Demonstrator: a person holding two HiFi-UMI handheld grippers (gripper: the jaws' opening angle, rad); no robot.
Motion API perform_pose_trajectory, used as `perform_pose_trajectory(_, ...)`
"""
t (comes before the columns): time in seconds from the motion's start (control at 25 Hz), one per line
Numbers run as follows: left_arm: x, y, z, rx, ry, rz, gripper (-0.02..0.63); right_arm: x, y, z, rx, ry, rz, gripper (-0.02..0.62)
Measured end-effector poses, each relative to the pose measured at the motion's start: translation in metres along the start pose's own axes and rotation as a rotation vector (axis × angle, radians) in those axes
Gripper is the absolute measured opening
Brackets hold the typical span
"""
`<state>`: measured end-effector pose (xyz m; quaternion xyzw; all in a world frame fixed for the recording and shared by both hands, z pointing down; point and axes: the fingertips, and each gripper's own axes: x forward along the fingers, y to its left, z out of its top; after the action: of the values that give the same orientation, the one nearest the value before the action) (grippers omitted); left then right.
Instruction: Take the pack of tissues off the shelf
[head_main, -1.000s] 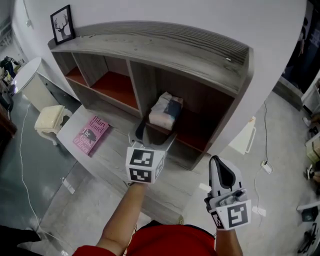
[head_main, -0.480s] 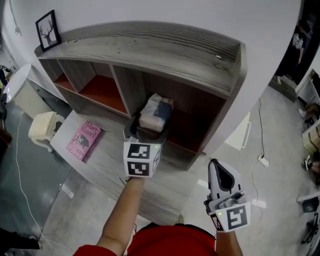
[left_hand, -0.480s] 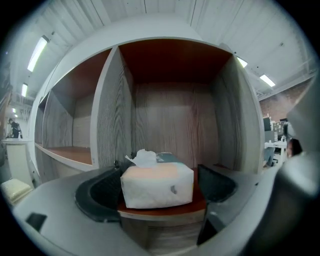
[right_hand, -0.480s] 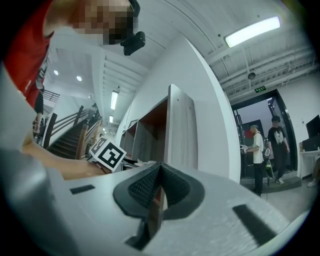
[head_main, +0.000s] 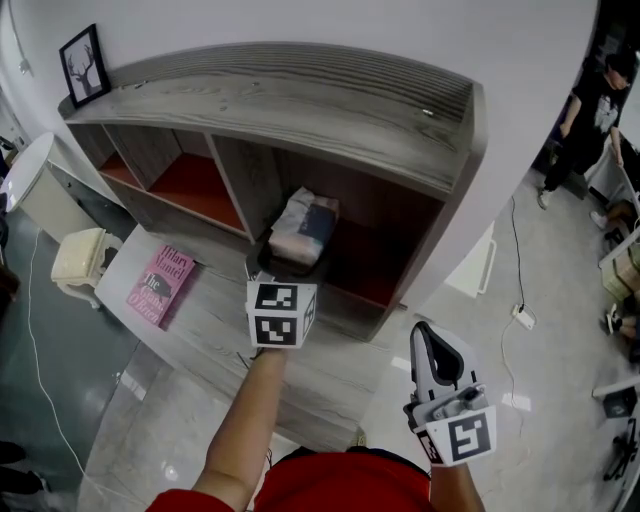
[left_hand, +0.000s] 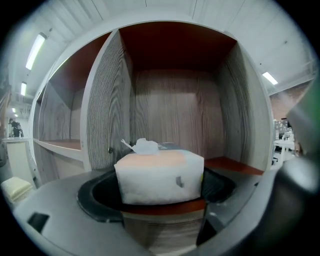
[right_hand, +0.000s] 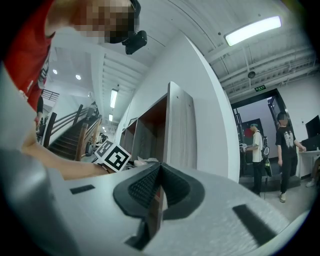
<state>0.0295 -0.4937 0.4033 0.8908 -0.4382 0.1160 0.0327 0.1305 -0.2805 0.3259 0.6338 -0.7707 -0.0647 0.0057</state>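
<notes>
Tissue pack (head_main: 305, 225) sits in 1 shelf (head_main: 300, 100) compartment, between left gripper (head_main: 285, 263) jaws, apart; right gripper (head_main: 430, 338) jaws together.

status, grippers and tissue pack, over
Left gripper open, jaws either side of tissue pack, not clamped. Right gripper shut, empty. Tissue pack inside shelf, nothing blocking.

Pink book (head_main: 160, 285) lying flat on grey wooden bench (head_main: 215, 325), cream stool (head_main: 78, 262) just beside bench's left end, framed deer picture (head_main: 84, 65) upright against the wall, person in dark clothes (head_main: 590, 110) standing far right
</notes>
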Motion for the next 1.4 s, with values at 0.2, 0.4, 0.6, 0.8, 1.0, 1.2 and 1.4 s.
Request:
perform_pose_trajectory(0.2, -0.002, 0.002, 0.002, -0.011, -0.017, 0.005, 0.432, -0.002, 0.002, 0.000, 0.000, 0.003, 0.000, 0.005)
perform_pose_trajectory(0.4, -0.014, -0.002, 0.007, -0.004, -0.053, -0.001, 0.417, -0.002, 0.006, 0.000, 0.000, 0.003, 0.011, 0.005)
perform_pose_trajectory(0.6, -0.043, -0.012, 0.015, 0.009, -0.102, -0.023, 0.416, -0.001, 0.016, 0.005, -0.001, -0.008, 0.041, 0.005)
perform_pose_trajectory(0.8, -0.089, -0.024, 0.026, 0.007, -0.159, -0.036, 0.414, 0.000, 0.027, 0.013, 0.002, -0.033, 0.074, 0.005)
perform_pose_trajectory(1.0, -0.136, -0.038, 0.038, 0.005, -0.217, -0.046, 0.414, -0.003, 0.040, 0.021, 0.011, -0.058, 0.119, 0.005)
perform_pose_trajectory(1.2, -0.175, -0.045, 0.045, -0.015, -0.257, -0.040, 0.413, -0.007, 0.051, 0.027, 0.018, -0.082, 0.156, 0.005)
perform_pose_trajectory(1.4, -0.200, -0.048, 0.047, -0.014, -0.276, -0.016, 0.411, -0.007, 0.061, 0.032, 0.023, -0.107, 0.198, 0.005)
